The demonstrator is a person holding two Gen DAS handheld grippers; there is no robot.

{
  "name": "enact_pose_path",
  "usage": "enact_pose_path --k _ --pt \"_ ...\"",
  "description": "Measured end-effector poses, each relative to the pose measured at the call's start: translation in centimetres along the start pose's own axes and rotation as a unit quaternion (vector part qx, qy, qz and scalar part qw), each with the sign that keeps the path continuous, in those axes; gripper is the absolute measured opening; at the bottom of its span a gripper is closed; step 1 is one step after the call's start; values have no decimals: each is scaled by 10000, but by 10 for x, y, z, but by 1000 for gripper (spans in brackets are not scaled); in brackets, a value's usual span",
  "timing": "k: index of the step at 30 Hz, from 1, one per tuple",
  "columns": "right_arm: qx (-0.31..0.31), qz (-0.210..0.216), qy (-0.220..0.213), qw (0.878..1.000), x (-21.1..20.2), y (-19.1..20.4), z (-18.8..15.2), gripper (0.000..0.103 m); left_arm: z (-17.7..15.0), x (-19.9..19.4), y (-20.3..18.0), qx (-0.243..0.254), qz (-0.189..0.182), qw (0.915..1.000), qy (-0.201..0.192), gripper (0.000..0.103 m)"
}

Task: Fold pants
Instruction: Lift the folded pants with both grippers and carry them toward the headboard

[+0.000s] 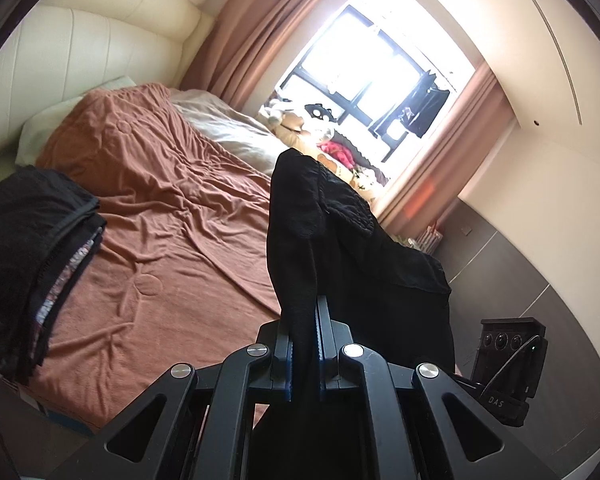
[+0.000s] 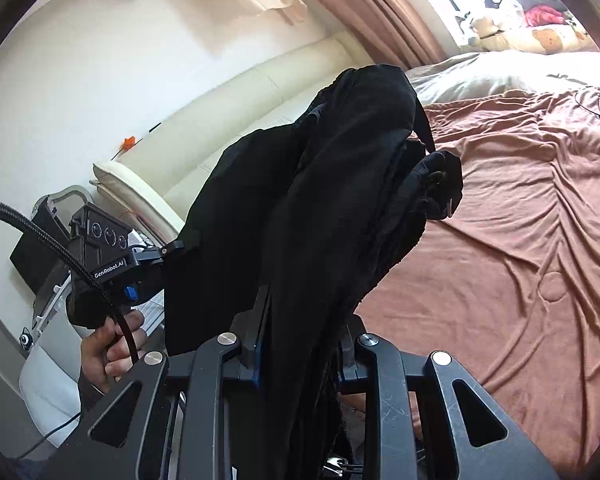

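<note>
Black pants (image 1: pixel 340 248) hang in the air between both grippers, above the bed. My left gripper (image 1: pixel 305 320) is shut on a fold of the pants, which drape up and to the right of its fingers. My right gripper (image 2: pixel 300 320) is shut on a thick bunch of the same pants (image 2: pixel 320 184), which hides most of its fingers. The other gripper shows in each view: the right one in the left wrist view (image 1: pixel 508 364), the left one in the right wrist view (image 2: pixel 112 256), held by a hand (image 2: pixel 108 348).
A bed with a rumpled rust-brown sheet (image 1: pixel 160 220) lies below, also in the right wrist view (image 2: pixel 520 220). A stack of folded dark clothes (image 1: pixel 32 264) sits at its left edge. Cream headboard (image 1: pixel 80 52), pillows (image 2: pixel 500 72), curtains and a bright window (image 1: pixel 380 60) stand behind.
</note>
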State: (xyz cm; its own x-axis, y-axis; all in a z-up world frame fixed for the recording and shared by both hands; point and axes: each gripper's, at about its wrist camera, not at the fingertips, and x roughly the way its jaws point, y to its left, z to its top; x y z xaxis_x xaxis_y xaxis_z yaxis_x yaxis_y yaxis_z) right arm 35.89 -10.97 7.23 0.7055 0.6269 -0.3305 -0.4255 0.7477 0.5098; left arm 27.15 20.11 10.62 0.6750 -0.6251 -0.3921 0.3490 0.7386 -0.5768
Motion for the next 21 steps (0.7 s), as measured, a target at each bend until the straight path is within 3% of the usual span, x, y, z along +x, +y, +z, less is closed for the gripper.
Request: enact_pose_path --k 9,21 --pt "-329 355 224 9986 85 31 25 22 44 -56 63 -15 380 9983 -447 8" --pt "-719 949 611 9910 200 64 58 22 100 -109 129 -23 1228 9885 -879 8"
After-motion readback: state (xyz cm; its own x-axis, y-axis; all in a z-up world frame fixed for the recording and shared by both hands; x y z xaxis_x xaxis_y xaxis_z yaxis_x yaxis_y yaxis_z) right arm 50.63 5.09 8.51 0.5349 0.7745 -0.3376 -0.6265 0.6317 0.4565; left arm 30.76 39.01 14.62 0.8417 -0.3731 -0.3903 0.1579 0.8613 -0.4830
